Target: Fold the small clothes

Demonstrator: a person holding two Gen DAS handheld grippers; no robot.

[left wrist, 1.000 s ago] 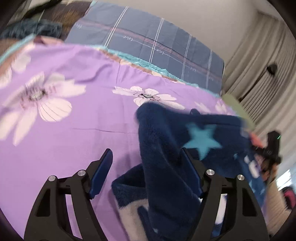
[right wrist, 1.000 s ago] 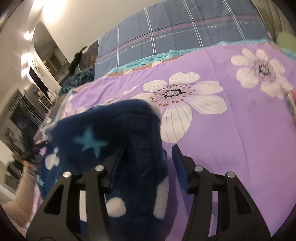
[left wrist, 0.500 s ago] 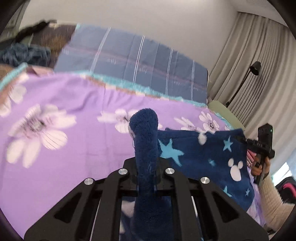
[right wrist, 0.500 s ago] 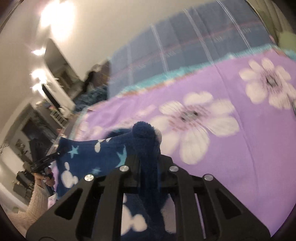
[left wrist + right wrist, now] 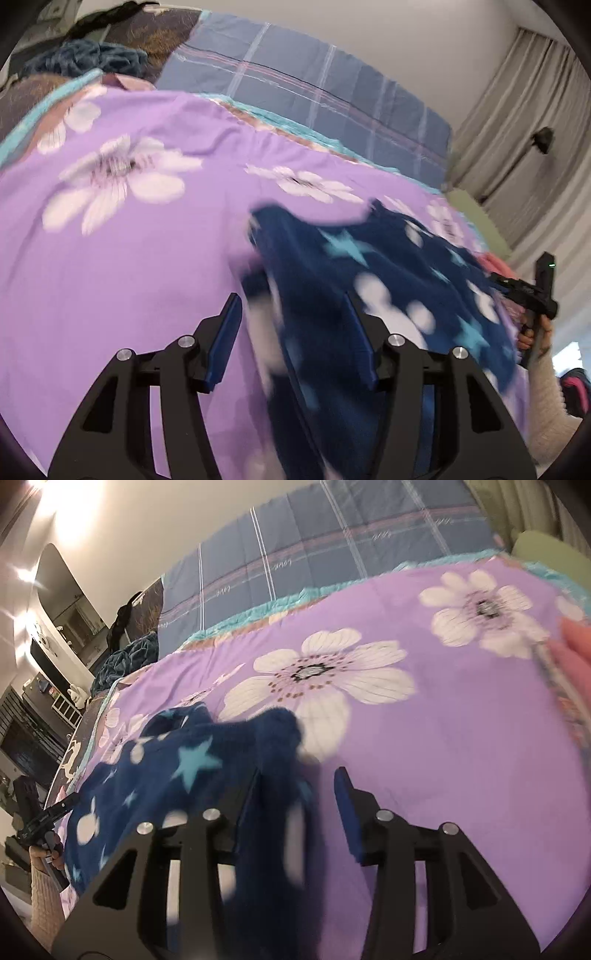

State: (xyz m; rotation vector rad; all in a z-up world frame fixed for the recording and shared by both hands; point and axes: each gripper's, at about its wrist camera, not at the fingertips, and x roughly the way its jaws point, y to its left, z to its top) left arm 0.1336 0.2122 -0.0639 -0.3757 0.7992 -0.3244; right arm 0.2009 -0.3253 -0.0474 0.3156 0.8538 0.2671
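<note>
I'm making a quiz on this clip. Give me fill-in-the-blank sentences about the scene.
1. The navy garment is patterned with light blue ____.
2. The sheet under it is ____ with white flowers.
3. The plaid pillow at the bed's head is ____.
4. The left gripper has jaws that are ____.

Missing: stars; purple; blue; opening

Two close downward wrist views, shared bedspread point(image 5: 110, 277)
</note>
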